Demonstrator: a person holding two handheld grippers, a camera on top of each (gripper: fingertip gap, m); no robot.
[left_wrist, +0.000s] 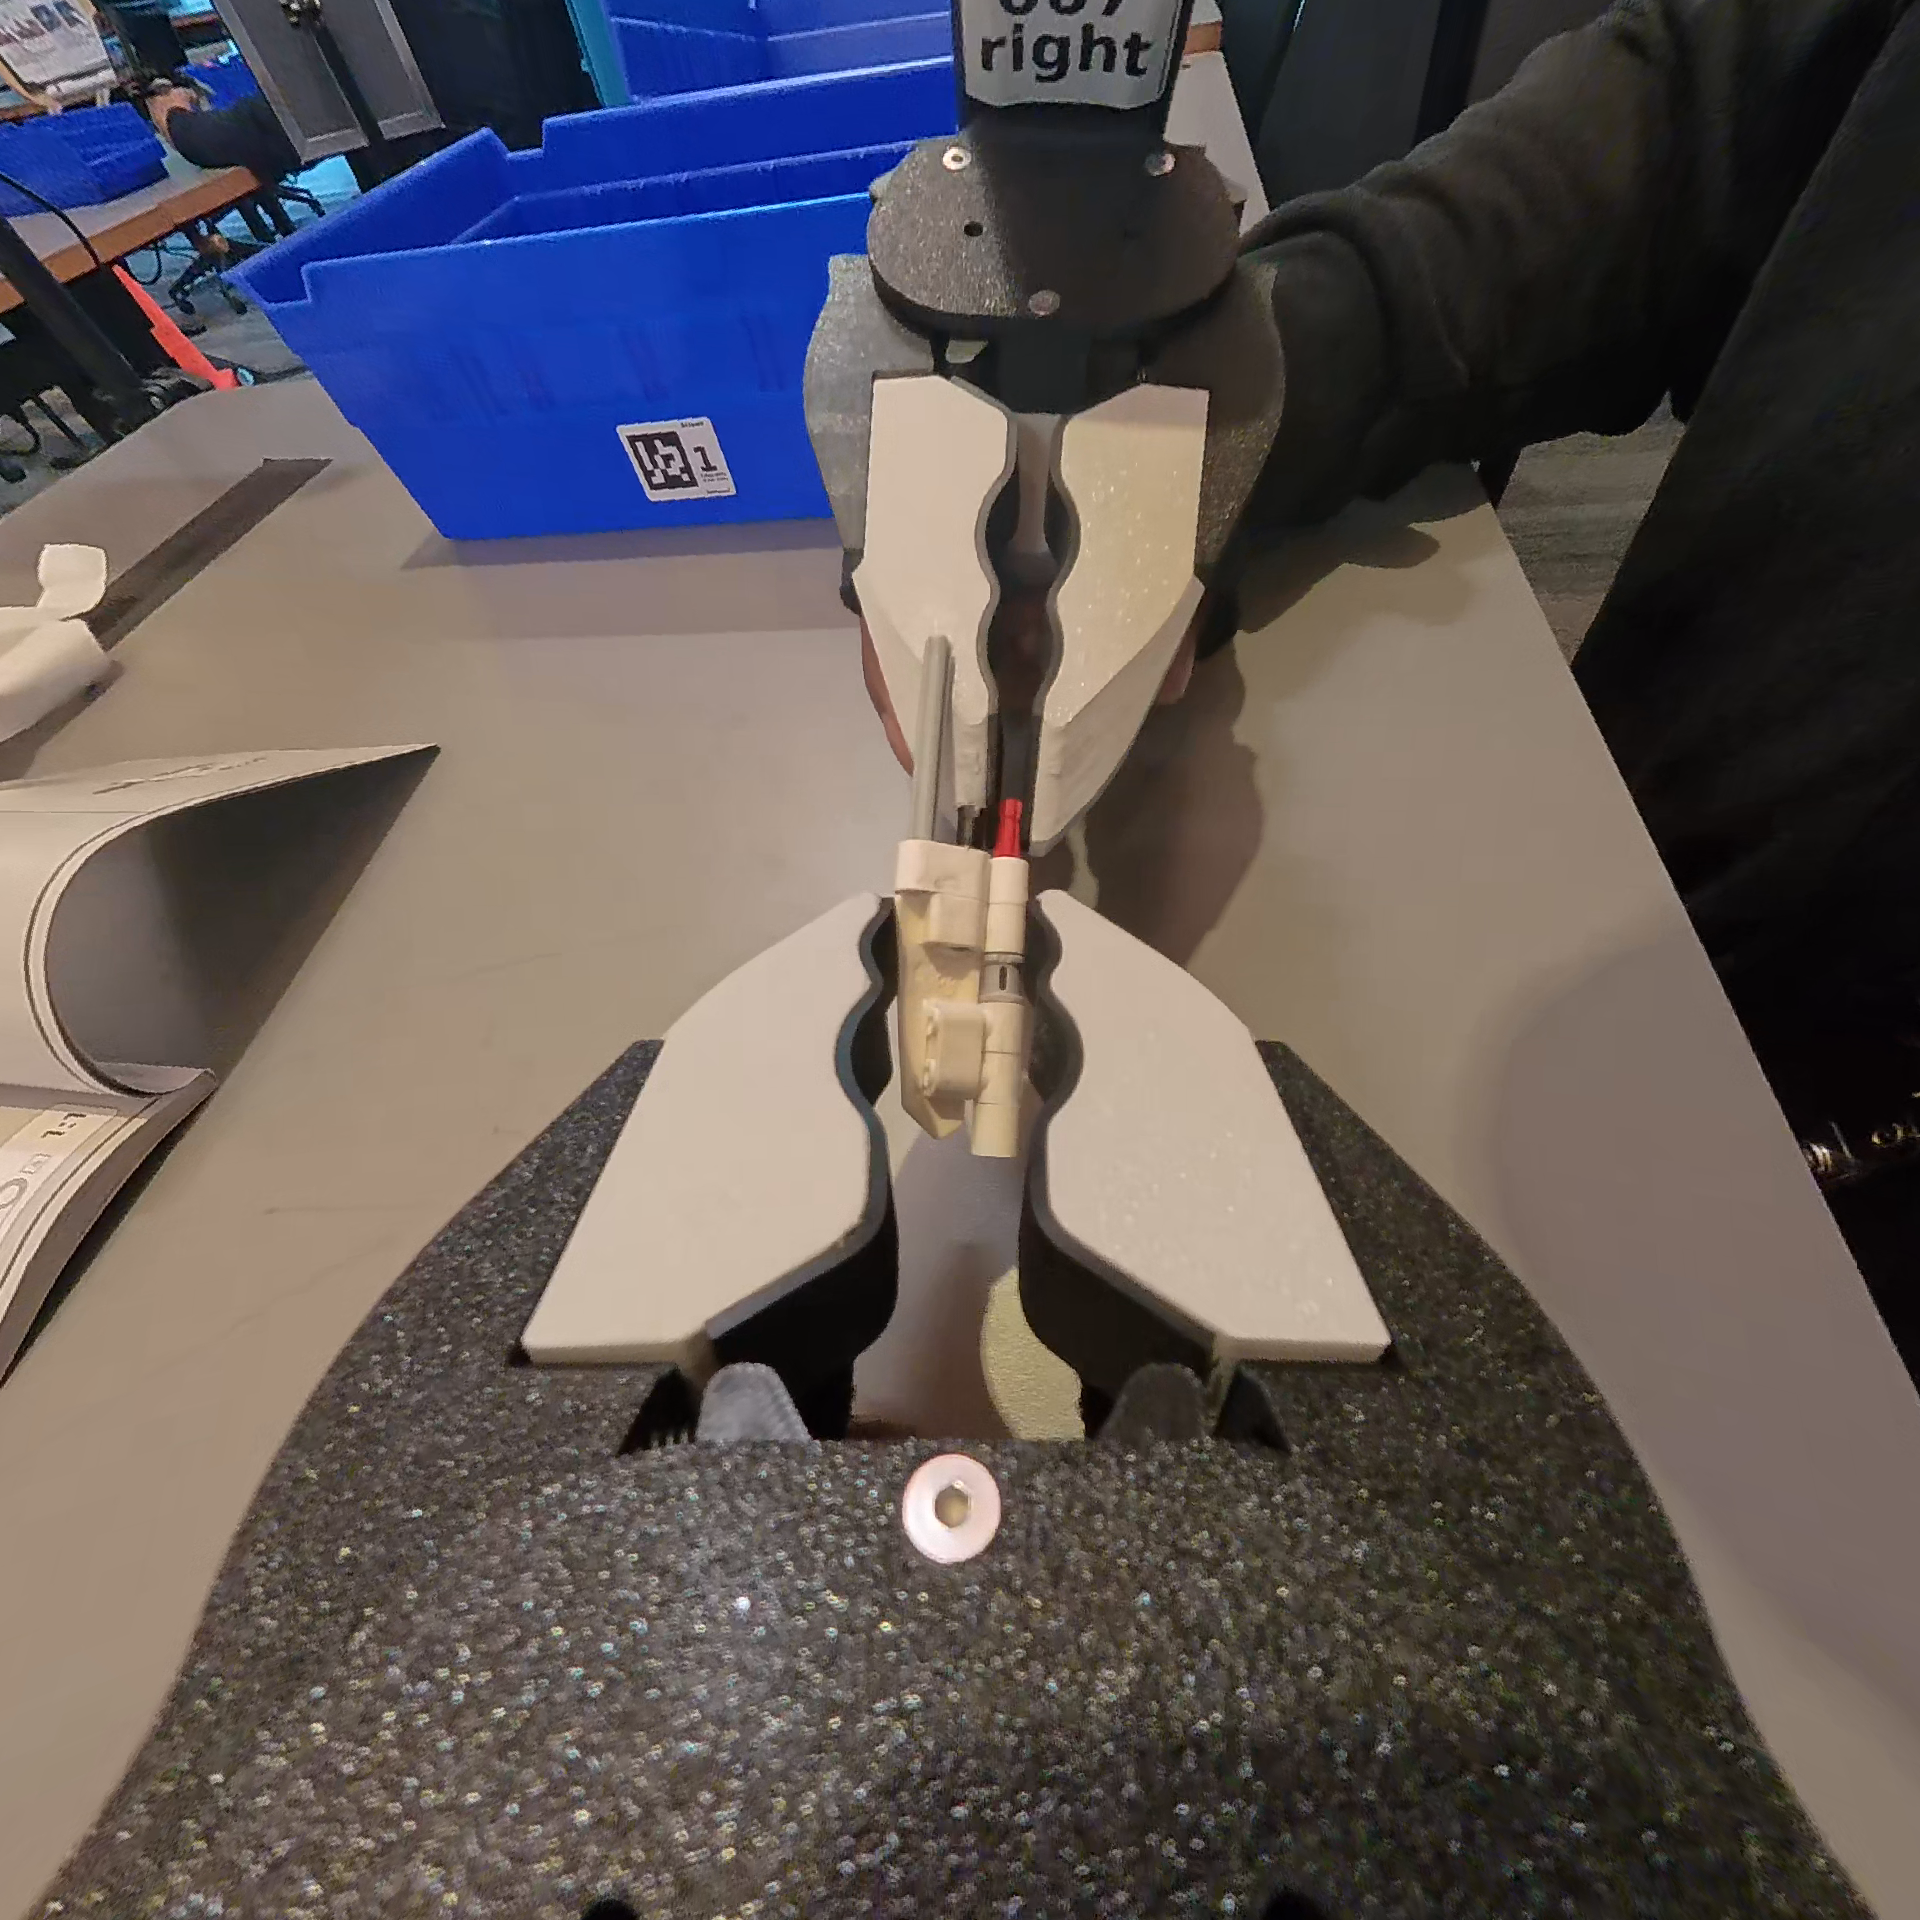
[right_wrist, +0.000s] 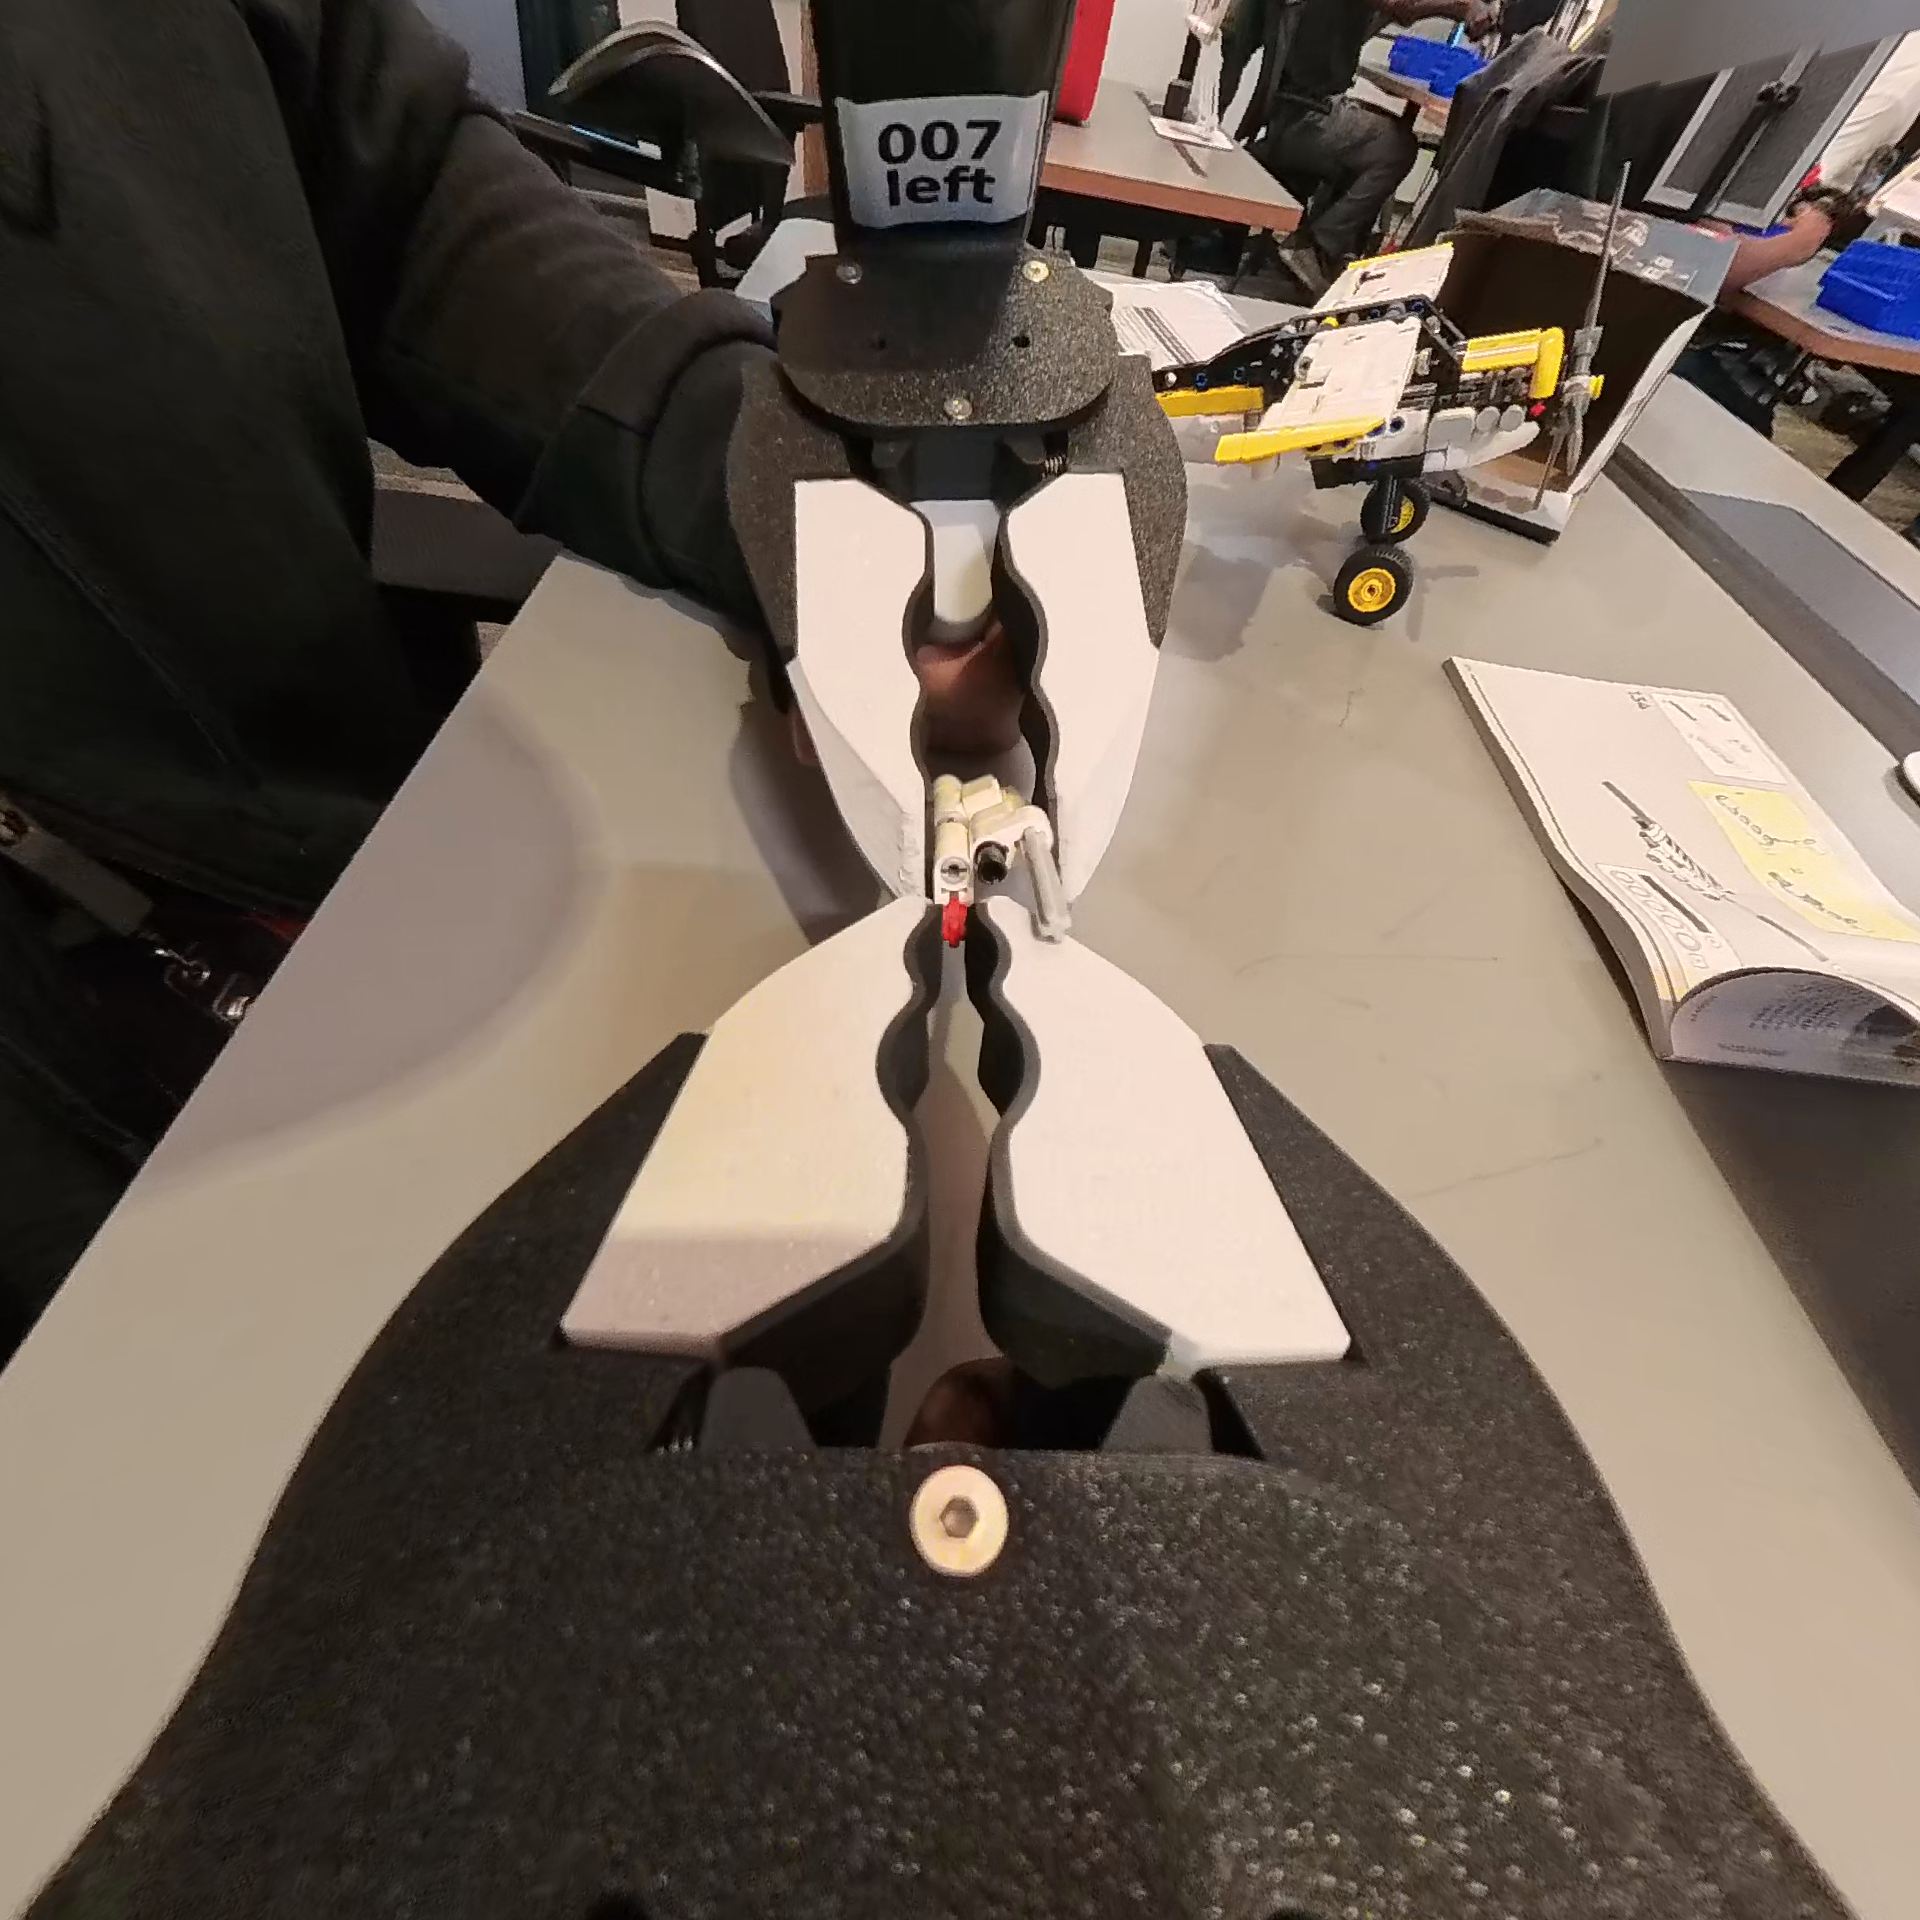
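Grey bench (right_wrist: 1351, 1039) fills both views, with a busy workroom behind it. Above its near edge the two claws meet tip to tip. The left claw (left_wrist: 961, 935) pinches a small white brick assembly (left_wrist: 961, 997), its fingers pressed against both sides; a thin grey rod (left_wrist: 932, 727) and a short black pin (right_wrist: 992, 860) jut from the assembly's far end. The right claw (right_wrist: 951, 920) is pressed almost together on a red pin (right_wrist: 952, 923), whose tip sits at the mouth of the white sleeve (right_wrist: 954, 868) on the assembly.

I judge the red pin the weak point: it is slim and caught only at the very fingertips, so a slight tilt between the claws could twist it free or jam it. A hard push might also make the assembly slide in the left grip.

Round about, a blue bin (left_wrist: 582, 343) stands beyond, an open booklet (right_wrist: 1714, 862) lies to the side, and a yellow and white brick-built plane (right_wrist: 1382, 405) sits farther back. The grey rod passes close beside the right claw's finger (left_wrist: 940, 582) and could snag it.
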